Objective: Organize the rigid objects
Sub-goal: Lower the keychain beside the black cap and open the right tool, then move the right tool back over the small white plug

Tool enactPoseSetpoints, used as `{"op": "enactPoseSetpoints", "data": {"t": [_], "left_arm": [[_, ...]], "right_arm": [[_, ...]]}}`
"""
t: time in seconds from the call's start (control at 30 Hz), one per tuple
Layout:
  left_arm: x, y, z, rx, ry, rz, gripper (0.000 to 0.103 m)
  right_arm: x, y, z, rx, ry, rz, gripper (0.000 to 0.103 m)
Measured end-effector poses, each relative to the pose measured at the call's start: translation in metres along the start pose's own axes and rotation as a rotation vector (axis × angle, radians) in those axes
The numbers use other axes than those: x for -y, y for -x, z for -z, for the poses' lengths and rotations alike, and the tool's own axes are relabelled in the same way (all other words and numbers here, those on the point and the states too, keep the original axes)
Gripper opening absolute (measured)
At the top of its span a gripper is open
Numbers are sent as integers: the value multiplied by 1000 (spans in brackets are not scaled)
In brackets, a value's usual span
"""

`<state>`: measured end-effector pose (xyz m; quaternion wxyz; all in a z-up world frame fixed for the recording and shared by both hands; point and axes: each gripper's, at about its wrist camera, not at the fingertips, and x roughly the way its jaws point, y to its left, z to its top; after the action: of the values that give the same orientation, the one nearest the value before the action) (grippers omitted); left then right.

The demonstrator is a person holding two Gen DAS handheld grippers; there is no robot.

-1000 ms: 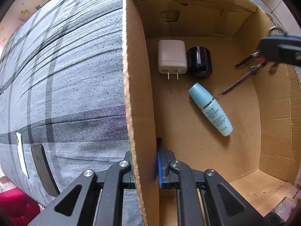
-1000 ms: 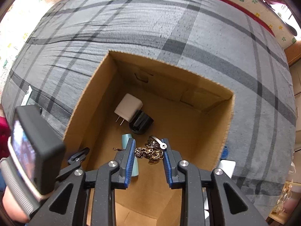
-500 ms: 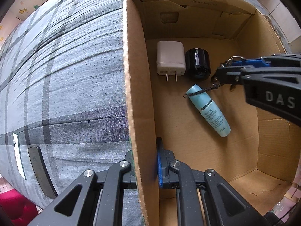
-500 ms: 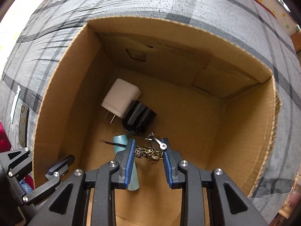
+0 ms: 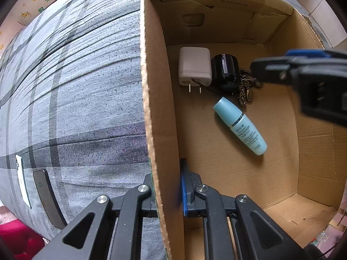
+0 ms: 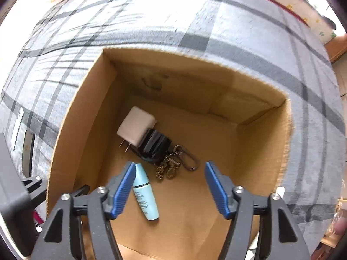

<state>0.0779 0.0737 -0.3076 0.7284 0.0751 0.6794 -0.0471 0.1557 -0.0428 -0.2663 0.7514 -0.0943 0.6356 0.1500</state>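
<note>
My left gripper [image 5: 168, 184] is shut on the left wall of the open cardboard box [image 5: 160, 108], one finger outside and its blue pad inside. On the box floor lie a white charger [image 5: 194, 66], a black round container [image 5: 225, 71], a teal bottle [image 5: 239, 125] and a brass keychain [image 5: 245, 92]. The keychain [image 6: 173, 164] rests loose against the black container [image 6: 155, 145]. My right gripper [image 6: 169, 165] hangs above it with its jaws opening and nothing between the pads. It enters the left wrist view from the right [image 5: 303, 71].
The box stands on a grey plaid bedspread [image 5: 76, 86]. A dark flat device [image 5: 46, 197] and a white flat one [image 5: 21, 179] lie on the cloth left of the box. Bare cardboard floor [image 5: 249, 184] shows in the near half of the box.
The right gripper's jaws have spread apart and the keychain has dropped from them onto the box floor beside the black container. The left gripper has kept its hold on the wall.
</note>
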Motion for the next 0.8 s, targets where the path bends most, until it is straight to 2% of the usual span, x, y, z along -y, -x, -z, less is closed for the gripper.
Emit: {"op": "enactPoseSetpoints", "data": {"t": [0.2, 0.3, 0.4, 0.67, 0.8], "left_arm": [[1, 0, 0, -1, -3, -2, 13], [1, 0, 0, 1, 1, -2, 13], [2, 1, 0, 1, -3, -6, 13], [6, 2, 0, 3, -8, -19, 13], [7, 2, 0, 5, -13, -20, 13]], "right_arm": [[12, 32, -1, 54, -40, -3, 90], [16, 47, 3, 80, -50, 4, 91], [25, 57, 9, 99, -81, -2, 99], [57, 79, 23, 127, -143, 17, 99], [75, 89, 39, 127, -168, 42, 103]]}}
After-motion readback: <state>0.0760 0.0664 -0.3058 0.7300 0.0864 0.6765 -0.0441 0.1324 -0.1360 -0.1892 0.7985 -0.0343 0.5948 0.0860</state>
